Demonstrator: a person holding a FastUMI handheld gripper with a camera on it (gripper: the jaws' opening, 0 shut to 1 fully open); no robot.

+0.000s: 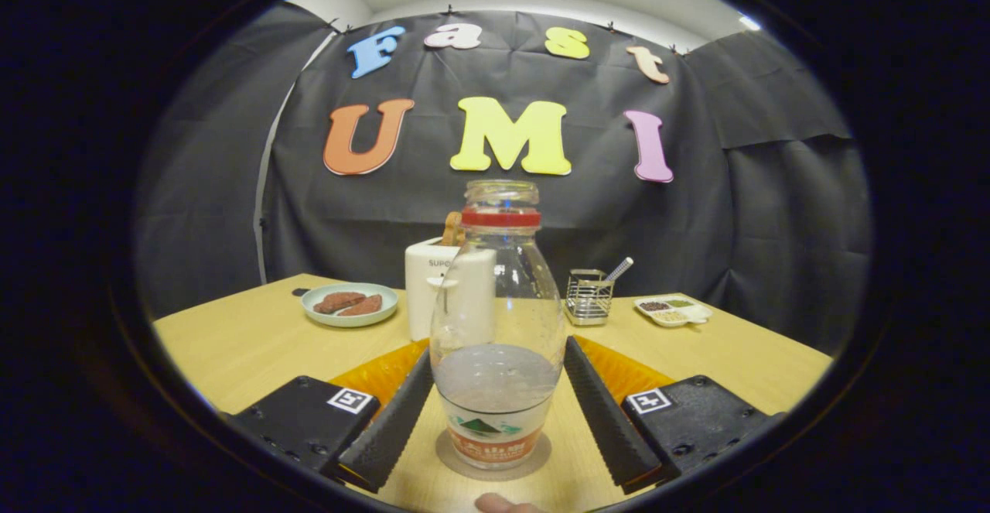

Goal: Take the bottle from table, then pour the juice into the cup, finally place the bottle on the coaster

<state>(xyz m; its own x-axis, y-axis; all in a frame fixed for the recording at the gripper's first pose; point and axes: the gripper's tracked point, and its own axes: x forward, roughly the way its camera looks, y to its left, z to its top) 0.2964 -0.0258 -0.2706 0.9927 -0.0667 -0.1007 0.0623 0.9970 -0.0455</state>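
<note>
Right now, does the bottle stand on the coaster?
Yes, the bottle stands upright on the round coaster, between the fingers of the open gripper.

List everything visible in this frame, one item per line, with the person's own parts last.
bottle: one, clear with red collar, upright between the fingers on a coaster
coaster: one, grey, under the bottle
toaster: one, white, behind the bottle
plate: one, pale green, holding brown pieces, beside the toaster
wire rack: one, metal, beyond the bottle
sectioned dish: one, white, beside the rack
table: one, light wood
fingertip: one, nearest edge
gripper: one, jaws open, not touching the bottle
</note>
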